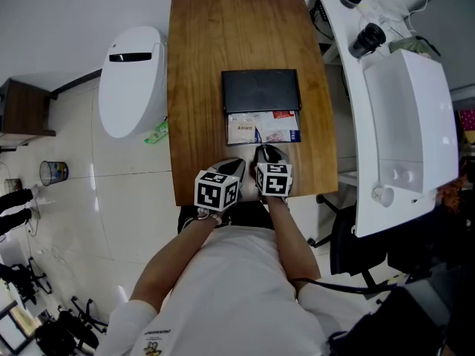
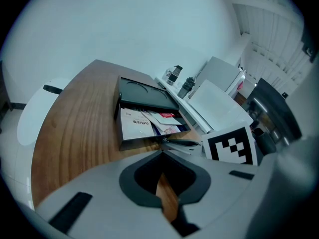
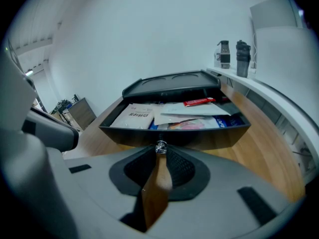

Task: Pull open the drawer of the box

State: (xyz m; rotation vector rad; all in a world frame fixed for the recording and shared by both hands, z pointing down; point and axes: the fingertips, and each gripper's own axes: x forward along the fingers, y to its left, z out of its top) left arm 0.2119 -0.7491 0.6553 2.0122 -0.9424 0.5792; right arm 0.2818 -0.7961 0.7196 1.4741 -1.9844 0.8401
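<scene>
While the right gripper view looks along its jaws, the right gripper (image 3: 159,153) is clamped on the small silver knob (image 3: 160,147). The knob sits at the middle of the front wall of the shallow black drawer (image 3: 209,135). The drawer stands pulled out from under the flat black plastic box (image 3: 172,86) on the brown wooden table (image 3: 269,148). In the drawer lie a white paper packet (image 3: 134,116) with dark print too small to read and a thin red sachet (image 3: 199,102) further back. A blue packet (image 3: 227,121) has white lettering that I cannot make out.

In the left gripper view, the left gripper (image 2: 161,174) has its jaws pressed together on nothing, with only table wood in the slit. The open drawer lies ahead.

In the head view, both grippers sit near the table's front edge, the left just beside the right.
</scene>
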